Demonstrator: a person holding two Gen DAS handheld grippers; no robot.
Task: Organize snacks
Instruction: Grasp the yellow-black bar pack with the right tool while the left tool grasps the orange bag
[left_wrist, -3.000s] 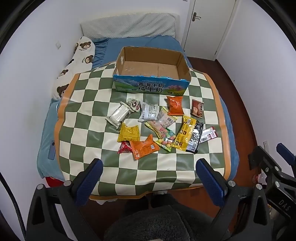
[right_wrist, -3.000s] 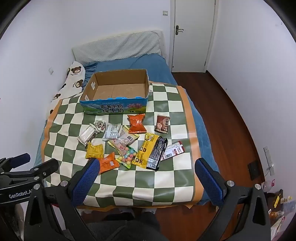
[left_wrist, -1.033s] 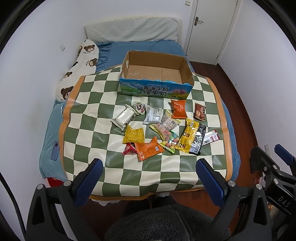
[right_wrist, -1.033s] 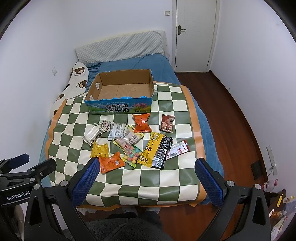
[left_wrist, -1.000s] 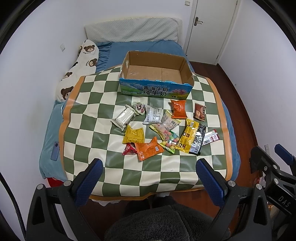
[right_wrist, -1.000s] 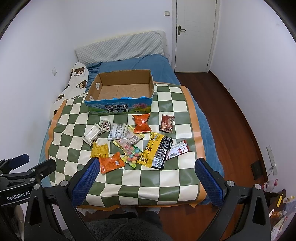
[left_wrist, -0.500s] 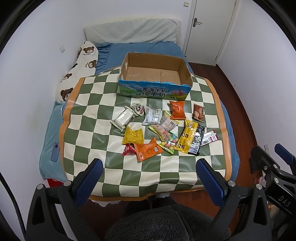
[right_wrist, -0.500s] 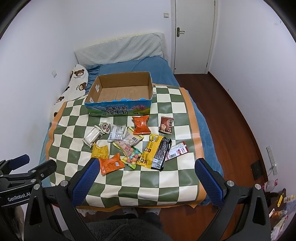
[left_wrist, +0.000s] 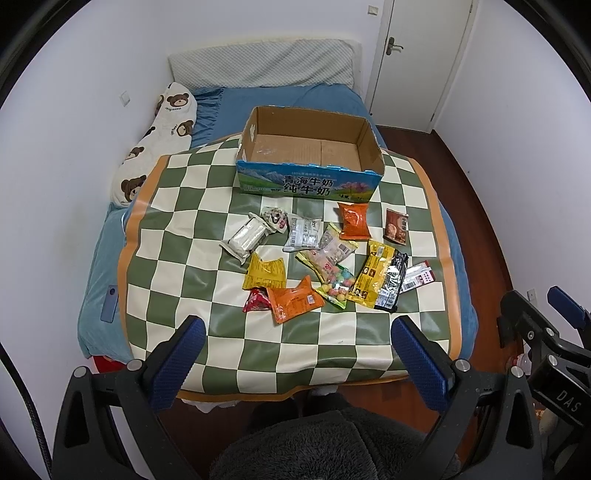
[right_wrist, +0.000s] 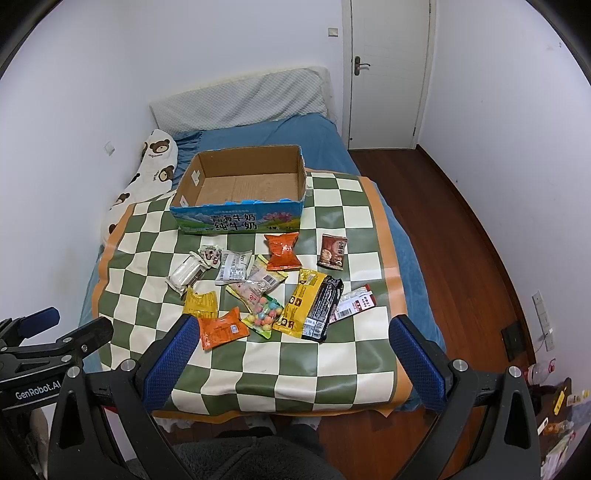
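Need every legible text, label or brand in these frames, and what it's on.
"青海牛奶 纯牛奶": front wall of the cardboard box.
"GenRobot.AI": body of the left gripper, seen from the right wrist view.
"DAS": body of the right gripper, seen from the left wrist view; the rest of the word is cut off.
Print on the snack packets and the small line above the box's big characters: too small to read.

We hold both tongs level and side by side. Left tongs (left_wrist: 293, 356) gape wide, gripping nothing. Right tongs (right_wrist: 290, 354) gape equally, also unloaded.
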